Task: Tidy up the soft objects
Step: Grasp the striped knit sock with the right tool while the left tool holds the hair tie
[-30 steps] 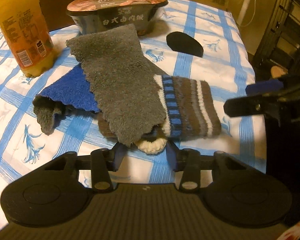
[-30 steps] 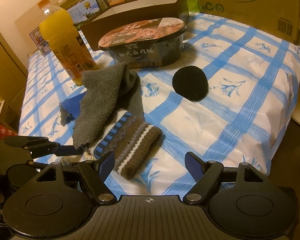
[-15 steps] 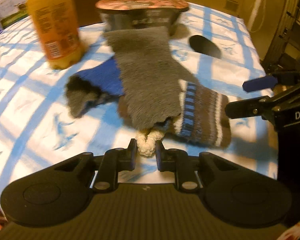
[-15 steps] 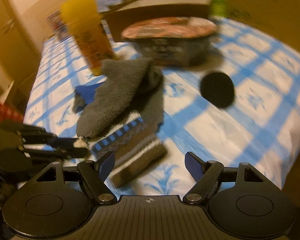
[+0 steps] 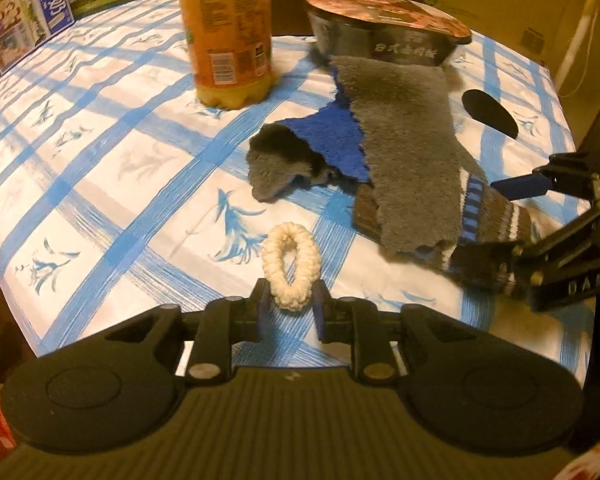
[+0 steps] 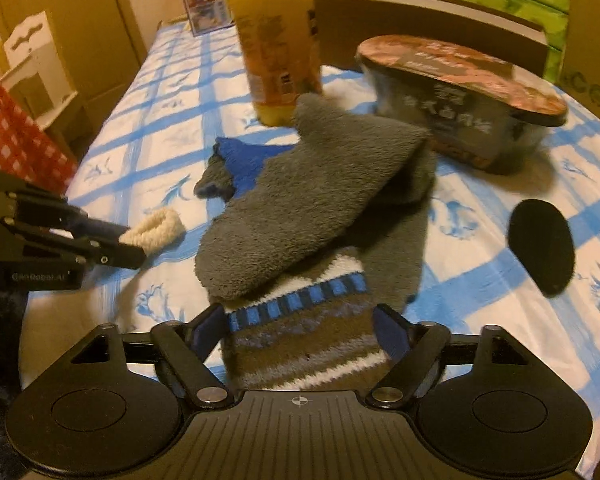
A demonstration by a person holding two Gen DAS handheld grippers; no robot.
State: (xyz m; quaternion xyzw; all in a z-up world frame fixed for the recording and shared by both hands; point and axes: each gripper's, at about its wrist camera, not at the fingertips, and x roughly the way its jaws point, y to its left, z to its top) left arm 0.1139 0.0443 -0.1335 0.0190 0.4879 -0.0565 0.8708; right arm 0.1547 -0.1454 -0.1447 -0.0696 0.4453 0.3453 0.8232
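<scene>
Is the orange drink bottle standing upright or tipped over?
Upright: the orange drink bottle stands on its base on the tablecloth, behind the socks.

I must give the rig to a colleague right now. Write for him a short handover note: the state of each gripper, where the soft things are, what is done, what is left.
Left gripper: shut on the cream hair tie, held clear of the pile, to its left.
Right gripper: open, fingers on either side of the striped sock, not closed on it.
Pile: the grey sock lies over the striped sock; the blue cloth lies partly under the grey sock. All on the checked tablecloth.
Done: hair tie separated from the pile.
Left: set the hair tie down, then sort both socks and the cloth.
</scene>
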